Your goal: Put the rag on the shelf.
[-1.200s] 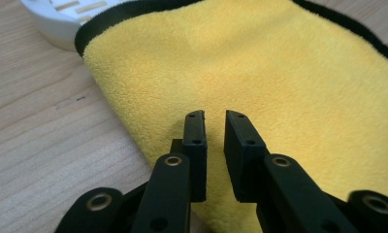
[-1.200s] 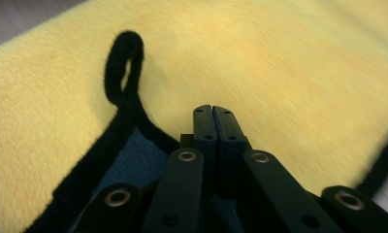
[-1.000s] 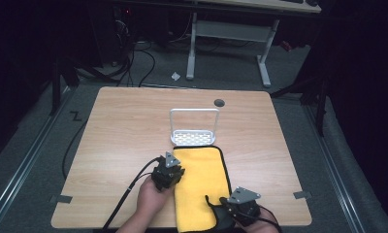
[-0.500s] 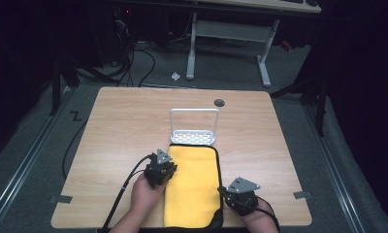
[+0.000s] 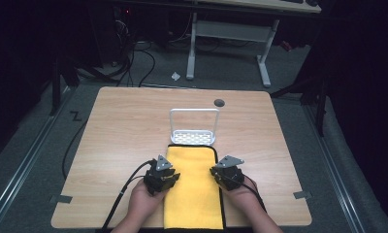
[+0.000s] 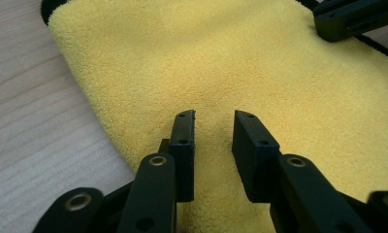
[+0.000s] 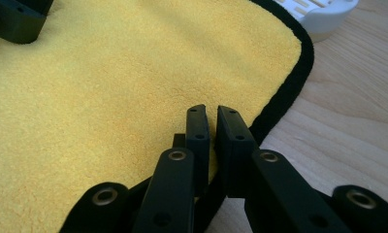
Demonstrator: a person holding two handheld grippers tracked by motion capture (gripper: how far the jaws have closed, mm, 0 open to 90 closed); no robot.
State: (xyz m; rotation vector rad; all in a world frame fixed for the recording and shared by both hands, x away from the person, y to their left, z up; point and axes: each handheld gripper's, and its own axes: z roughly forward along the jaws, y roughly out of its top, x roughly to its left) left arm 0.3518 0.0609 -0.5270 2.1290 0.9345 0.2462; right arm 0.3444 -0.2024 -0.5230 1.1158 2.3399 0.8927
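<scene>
A yellow cloth (image 5: 194, 187) lies at the table's (image 5: 119, 126) near edge, with a white rack (image 5: 193, 127) touching its far end. The left gripper (image 5: 161, 175) sits on its left edge, the right gripper (image 5: 227, 174) on its right edge.

The high view looks forward and down from above the person's side, far enough to take in the whole light wooden table (image 5: 129, 131), with the floor beyond toward twelve o'clock. The left gripper view rides close above the yellow fleece cloth with black edging (image 6: 260, 73), facing along its own black jaws toward one o'clock of its picture. The right gripper view sits equally close, facing eleven o'clock; all three share that cloth, and two share the white perforated plastic rack (image 7: 323, 12).
</scene>
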